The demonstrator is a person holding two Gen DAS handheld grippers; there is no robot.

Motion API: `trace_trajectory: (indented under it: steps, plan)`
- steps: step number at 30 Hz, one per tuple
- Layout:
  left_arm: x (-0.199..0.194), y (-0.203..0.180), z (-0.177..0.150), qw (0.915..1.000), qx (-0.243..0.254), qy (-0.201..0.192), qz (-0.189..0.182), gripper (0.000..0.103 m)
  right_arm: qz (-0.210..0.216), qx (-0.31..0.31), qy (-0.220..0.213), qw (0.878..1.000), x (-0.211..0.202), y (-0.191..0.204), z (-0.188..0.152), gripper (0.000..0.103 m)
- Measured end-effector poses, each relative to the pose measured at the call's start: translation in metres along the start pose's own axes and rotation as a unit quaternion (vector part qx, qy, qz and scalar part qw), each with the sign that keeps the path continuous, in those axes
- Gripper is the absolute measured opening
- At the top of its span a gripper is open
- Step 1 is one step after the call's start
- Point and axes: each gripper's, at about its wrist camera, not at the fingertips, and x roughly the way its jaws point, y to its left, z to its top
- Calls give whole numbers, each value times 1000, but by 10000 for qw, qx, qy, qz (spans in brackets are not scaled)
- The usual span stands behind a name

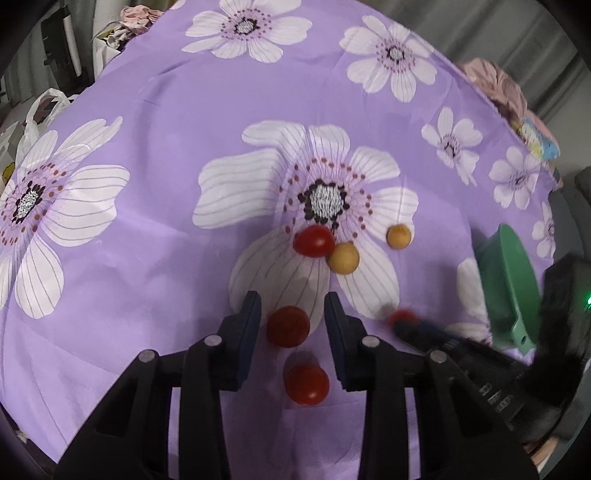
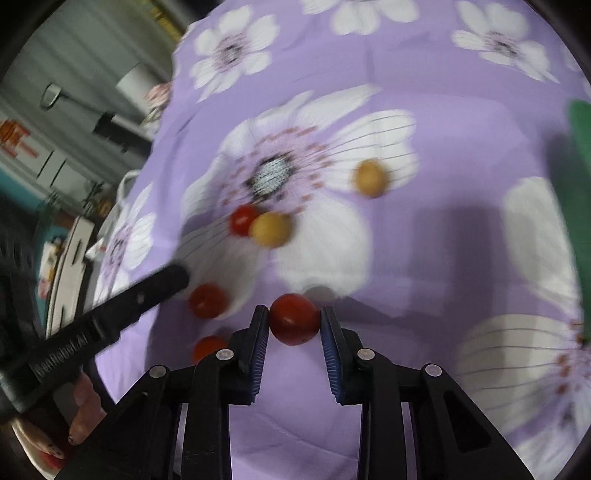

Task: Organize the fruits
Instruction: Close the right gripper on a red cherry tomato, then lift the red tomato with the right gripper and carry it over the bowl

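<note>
Small fruits lie on a purple flowered cloth [image 1: 166, 110]. My left gripper [image 1: 292, 314] stands open astride a red cherry tomato [image 1: 288, 326], with a gap showing on either side of it. Another red tomato [image 1: 306, 384] lies nearer, under the jaws. Further out a red tomato [image 1: 314, 240] touches a yellow fruit [image 1: 343, 257], and a second yellow fruit [image 1: 399, 236] sits to their right. My right gripper [image 2: 294, 317] is shut on a red cherry tomato [image 2: 294, 326], both blue pads pressing it. That same gripper [image 1: 406, 325] appears blurred at the right of the left wrist view.
A green bowl [image 1: 508, 280] stands on the cloth at the right, also seen as a green edge [image 2: 581, 147]. Bags and pink fabric [image 1: 136, 16] lie past the cloth's far edges. A hand [image 2: 85, 406] holds the left gripper's handle.
</note>
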Motion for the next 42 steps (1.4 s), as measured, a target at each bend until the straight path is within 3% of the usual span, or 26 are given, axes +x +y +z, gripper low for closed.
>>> trace_trajectory:
  steps: [13, 22, 35, 42]
  plan:
    - [26, -13, -10, 9981, 317, 361, 378, 29, 21, 250, -246, 9994, -20, -19, 7, 30]
    - [24, -15, -13, 9985, 326, 154, 405, 26, -31, 255, -254, 9993, -21, -20, 8, 30]
    - [-14, -45, -17, 9934, 597, -951, 218, 26, -107, 184, -494, 9986, -36, -19, 9, 30]
    - [-33, -68, -14, 9883, 632, -1374, 218, 26, -206, 80, -969, 9950, -66, -18, 12, 30]
